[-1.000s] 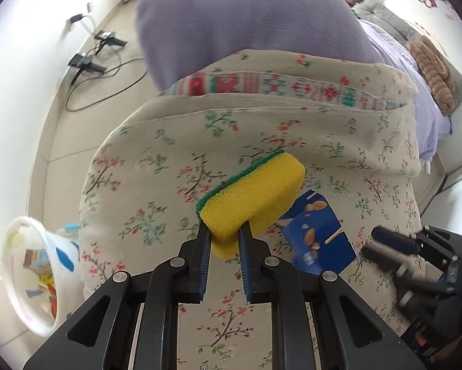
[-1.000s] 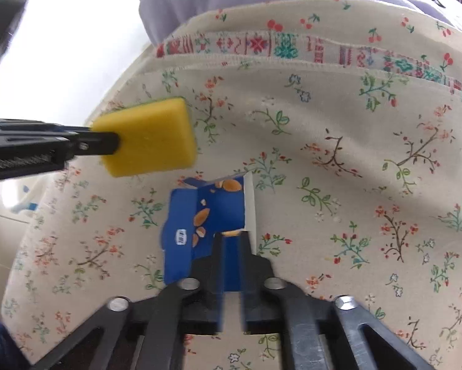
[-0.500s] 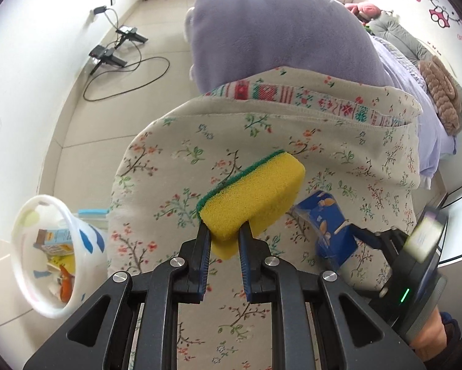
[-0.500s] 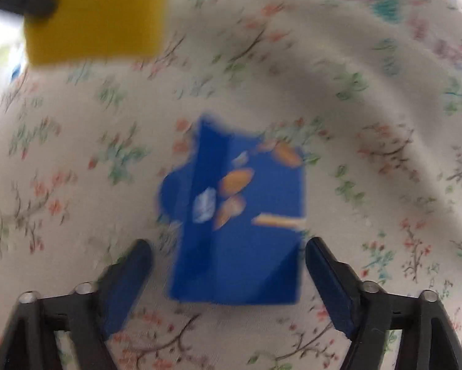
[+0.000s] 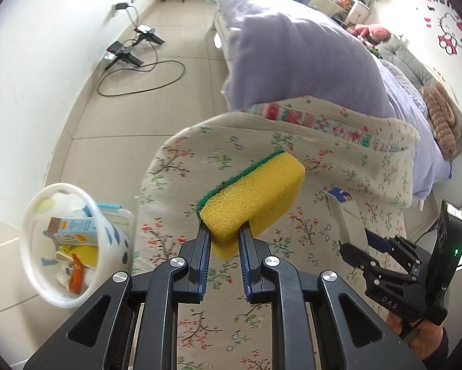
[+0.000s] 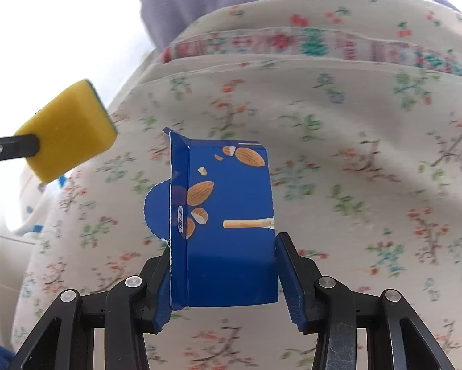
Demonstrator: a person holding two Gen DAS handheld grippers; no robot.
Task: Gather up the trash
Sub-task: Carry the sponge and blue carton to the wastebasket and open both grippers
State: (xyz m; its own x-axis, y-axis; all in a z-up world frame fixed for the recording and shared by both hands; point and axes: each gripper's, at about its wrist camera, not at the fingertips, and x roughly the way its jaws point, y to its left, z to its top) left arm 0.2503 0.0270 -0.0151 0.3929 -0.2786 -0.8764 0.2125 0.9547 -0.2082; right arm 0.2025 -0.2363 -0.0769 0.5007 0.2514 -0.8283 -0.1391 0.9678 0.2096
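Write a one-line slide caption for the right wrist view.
Right gripper clasps a blue snack box over floral fabric; a yellow sponge is held alongside.

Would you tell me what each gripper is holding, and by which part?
Left gripper pinches the yellow sponge by its near end; right gripper clamps the blue snack box across its lower sides.

My left gripper [image 5: 224,234] points steeply down, jaws narrow, pinching the sponge [image 5: 252,197] at its near end. My right gripper [image 6: 223,274] sits to the right of the sponge, also tilted down; its jaws have just been opening and now clamp both edges of the blue snack box [image 6: 228,225].
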